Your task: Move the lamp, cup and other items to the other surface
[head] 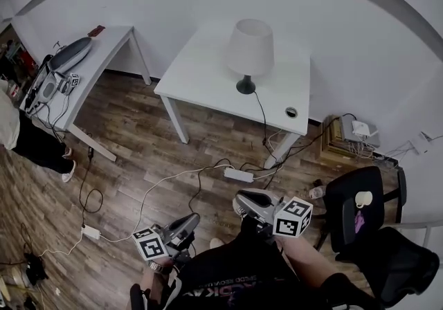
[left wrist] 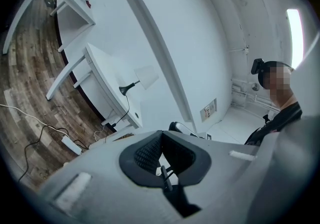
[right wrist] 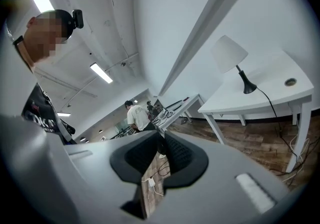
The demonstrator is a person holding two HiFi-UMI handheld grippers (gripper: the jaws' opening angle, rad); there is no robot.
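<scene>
Wood floor (head: 138,142), two tables (head: 201,77) (head: 111,42), one lamp (head: 249,49)

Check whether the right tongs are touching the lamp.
Apart. The head view shows the right tongs low in the frame, with wooden floor between them and the white table where the lamp stands.

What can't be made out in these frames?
Round thing beside the lamp: head view, too small; cup or cable hole, cannot tell.
Clutter on the far table: head view, too small to name.
Purple thing on the chair: head view, too small to name.
Bystander: head view, cut off by the left edge.
</scene>
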